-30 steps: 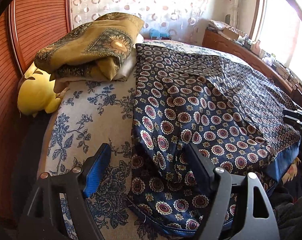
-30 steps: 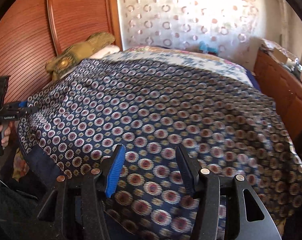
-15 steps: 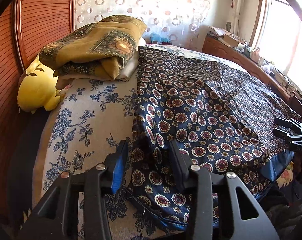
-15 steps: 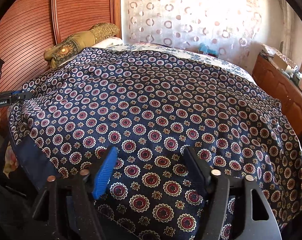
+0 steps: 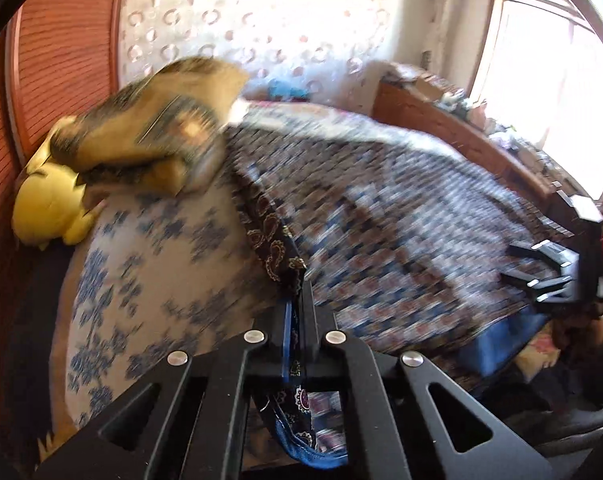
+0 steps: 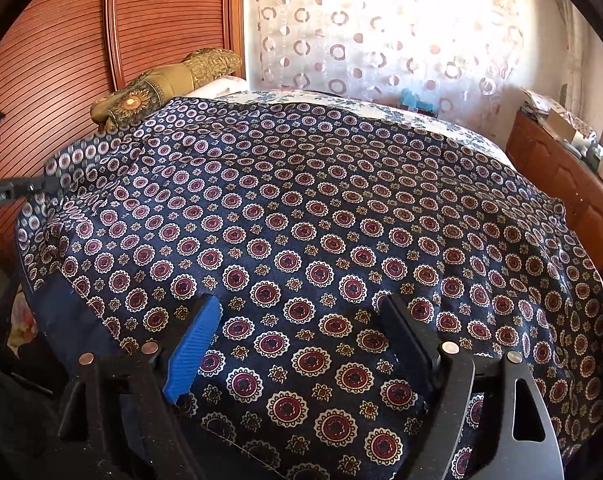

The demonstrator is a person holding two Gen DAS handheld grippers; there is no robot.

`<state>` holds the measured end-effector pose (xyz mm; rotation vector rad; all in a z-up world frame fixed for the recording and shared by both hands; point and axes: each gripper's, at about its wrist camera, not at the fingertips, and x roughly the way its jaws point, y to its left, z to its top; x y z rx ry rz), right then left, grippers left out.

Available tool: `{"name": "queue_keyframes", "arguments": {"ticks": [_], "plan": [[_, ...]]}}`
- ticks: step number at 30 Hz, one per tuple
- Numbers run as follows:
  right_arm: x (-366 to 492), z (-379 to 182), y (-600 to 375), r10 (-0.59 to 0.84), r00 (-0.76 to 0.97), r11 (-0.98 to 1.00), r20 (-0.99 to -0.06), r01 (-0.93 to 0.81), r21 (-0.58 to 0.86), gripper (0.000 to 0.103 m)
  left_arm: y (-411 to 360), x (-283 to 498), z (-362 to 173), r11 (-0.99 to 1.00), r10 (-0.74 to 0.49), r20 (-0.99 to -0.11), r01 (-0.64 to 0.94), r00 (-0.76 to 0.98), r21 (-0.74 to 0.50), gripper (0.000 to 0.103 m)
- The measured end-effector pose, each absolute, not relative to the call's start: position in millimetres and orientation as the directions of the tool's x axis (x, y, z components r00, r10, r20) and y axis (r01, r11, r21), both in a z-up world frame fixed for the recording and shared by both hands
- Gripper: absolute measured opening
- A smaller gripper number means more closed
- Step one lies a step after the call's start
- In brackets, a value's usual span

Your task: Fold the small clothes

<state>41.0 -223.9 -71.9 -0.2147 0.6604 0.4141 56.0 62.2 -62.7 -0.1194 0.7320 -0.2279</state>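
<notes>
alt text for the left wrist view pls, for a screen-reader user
The left gripper is shut on the edge of a navy medallion-print garment spread over a floral bedsheet; the picture is motion-blurred. A folded mustard cloth and a yellow plush toy lie by the wooden headboard. The right gripper shows at the right edge.

The cloth point(image 6: 301, 216) is navy with maroon and white medallions. The bedsheet point(image 5: 141, 272) is cream with blue flowers. The folded blanket point(image 6: 161, 88) is olive-gold, the plush toy point(image 5: 49, 208) yellow.
</notes>
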Motion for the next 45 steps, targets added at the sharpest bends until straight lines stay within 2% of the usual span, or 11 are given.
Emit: {"name": "queue_keyframes", "arguments": {"ticks": [11,21,32,40,42,44,45], "plan": [[27,-55,-266,0.298,0.753,0.928,-0.587,-0.372,-0.006,0.084,-21,100,6,0.898,-0.431,-0.556,0.394,0.71,-0.193,0.003],[7,-47,-345,0.226,0.805,0.968,-0.549,-0.247,0.037,0.084,-129,134,48,0.796,-0.566,-0.529,0.586,0.633,-0.151,0.003],[-24,-47,-425,0.141,0.843,0.99,-0.519,-0.11,0.09,0.084,-232,145,65,0.673,-0.651,-0.558,0.732,0.515,-0.109,0.003],[-34,-55,-455,0.137,0.846,0.987,-0.516,-0.074,0.142,0.084,-273,153,38,0.665,-0.604,-0.635,0.744,0.482,-0.067,0.004],[-35,-57,-460,0.135,0.847,0.988,-0.515,-0.073,0.139,0.084,-270,156,36,0.667,-0.601,-0.643,0.741,0.475,-0.076,0.015],[-32,-58,-458,0.131,0.847,0.988,-0.515,-0.07,0.137,0.084,-274,156,37,0.669,-0.603,-0.637,0.739,0.48,-0.077,0.035],[-29,-55,-449,0.13,0.848,0.988,-0.514,-0.069,0.137,0.084,-266,156,38,0.674,-0.603,-0.632,0.735,0.488,-0.075,0.041]]}}
